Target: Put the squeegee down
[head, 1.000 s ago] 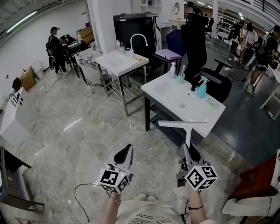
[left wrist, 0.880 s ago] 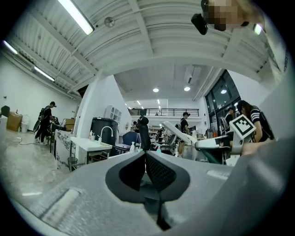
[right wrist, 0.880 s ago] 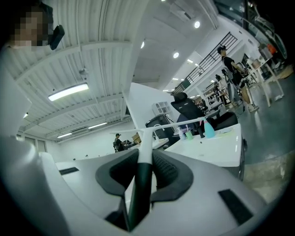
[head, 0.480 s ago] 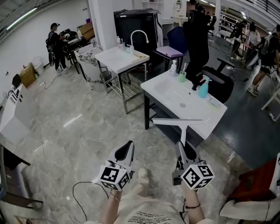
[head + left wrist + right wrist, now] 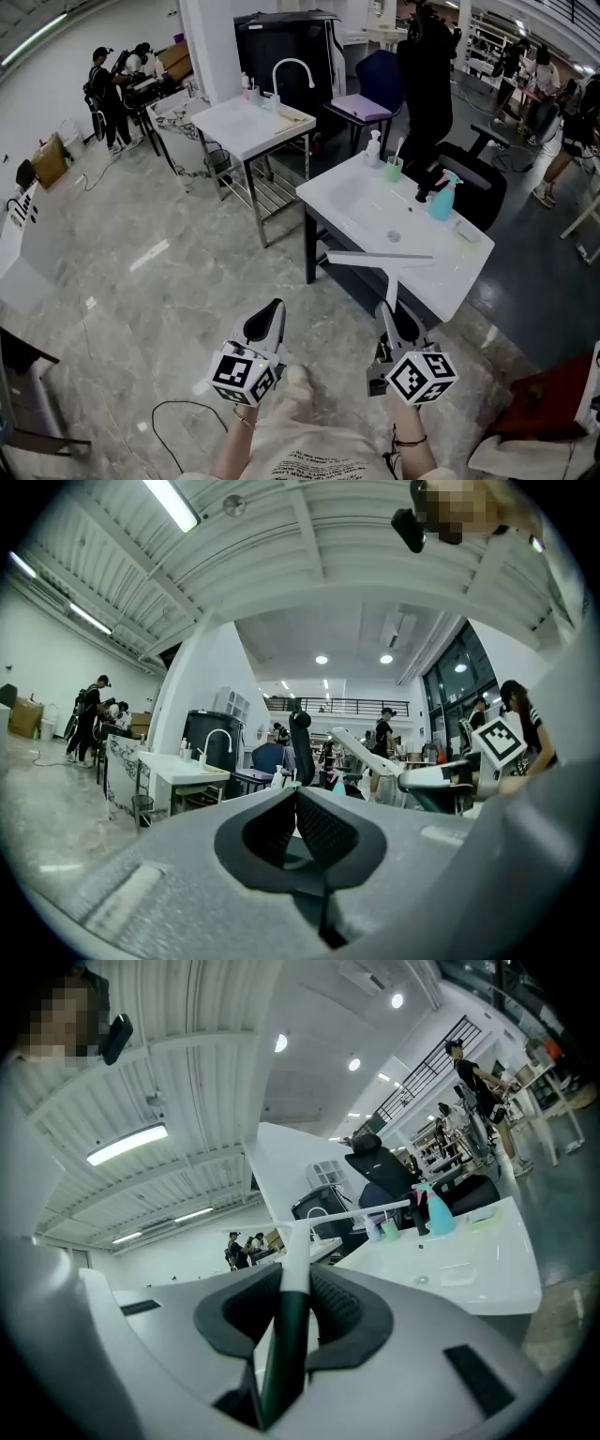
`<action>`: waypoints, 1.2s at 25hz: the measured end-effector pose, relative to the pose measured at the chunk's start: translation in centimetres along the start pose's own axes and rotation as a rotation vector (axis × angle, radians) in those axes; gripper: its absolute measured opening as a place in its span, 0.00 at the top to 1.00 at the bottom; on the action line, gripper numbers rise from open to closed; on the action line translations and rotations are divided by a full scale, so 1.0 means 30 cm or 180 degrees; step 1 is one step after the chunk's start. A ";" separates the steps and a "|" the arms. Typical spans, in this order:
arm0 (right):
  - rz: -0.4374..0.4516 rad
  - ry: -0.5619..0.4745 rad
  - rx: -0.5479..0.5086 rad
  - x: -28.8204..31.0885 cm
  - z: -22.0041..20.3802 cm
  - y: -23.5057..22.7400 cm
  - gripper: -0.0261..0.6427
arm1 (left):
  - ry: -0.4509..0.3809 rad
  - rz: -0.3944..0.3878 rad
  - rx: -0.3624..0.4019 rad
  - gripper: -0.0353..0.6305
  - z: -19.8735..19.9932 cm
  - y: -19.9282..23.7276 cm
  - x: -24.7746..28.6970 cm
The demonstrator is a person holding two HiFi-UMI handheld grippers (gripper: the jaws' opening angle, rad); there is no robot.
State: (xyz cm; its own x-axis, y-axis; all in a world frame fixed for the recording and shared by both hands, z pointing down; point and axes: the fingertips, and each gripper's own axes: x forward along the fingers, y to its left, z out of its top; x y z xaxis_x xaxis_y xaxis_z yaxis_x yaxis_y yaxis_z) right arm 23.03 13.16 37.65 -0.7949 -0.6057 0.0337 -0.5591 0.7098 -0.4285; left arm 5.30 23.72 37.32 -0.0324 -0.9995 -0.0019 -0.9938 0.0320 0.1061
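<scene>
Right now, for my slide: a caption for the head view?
Right gripper holds a squeegee before a white sink; left gripper shut, empty.

- Illumination: bright, even; ceiling strip lights (image 5: 171, 503) and recessed spots (image 5: 322, 659).
- Glare: pale streaks on polished floor (image 5: 150, 255); shadows faint.
- Distortion: fisheye bending; black corners in both gripper views.
- Focus: left gripper (image 5: 296, 794) body soft near the lens.
</scene>
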 end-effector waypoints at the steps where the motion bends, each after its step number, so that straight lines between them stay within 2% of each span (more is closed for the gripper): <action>1: -0.0021 0.0004 0.0025 0.034 0.000 -0.011 0.82 | 0.0017 -0.0007 -0.0006 0.91 -0.002 0.022 0.030; 11: -0.0214 0.0067 0.0142 0.359 0.007 -0.079 0.82 | 0.0149 -0.0068 -0.0077 0.91 -0.005 0.267 0.294; 19: -0.0349 0.0073 0.0212 0.539 -0.001 -0.108 0.82 | 0.0203 -0.0234 -0.0121 0.91 -0.013 0.397 0.469; 24: -0.0406 0.0042 0.0212 0.606 0.003 -0.124 0.82 | 0.0187 -0.0305 -0.0152 0.91 -0.015 0.440 0.529; 30: -0.0430 0.0042 0.0218 0.672 0.000 -0.115 0.82 | 0.0174 -0.0269 -0.0166 0.91 -0.004 0.499 0.547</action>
State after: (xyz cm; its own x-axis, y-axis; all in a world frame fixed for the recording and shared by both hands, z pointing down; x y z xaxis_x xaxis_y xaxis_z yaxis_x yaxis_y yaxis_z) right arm 8.94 -1.50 39.80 -0.7169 -0.6889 0.1069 -0.6441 0.5959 -0.4797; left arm -10.09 7.81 38.98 0.0584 -0.9975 0.0410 -0.9859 -0.0511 0.1596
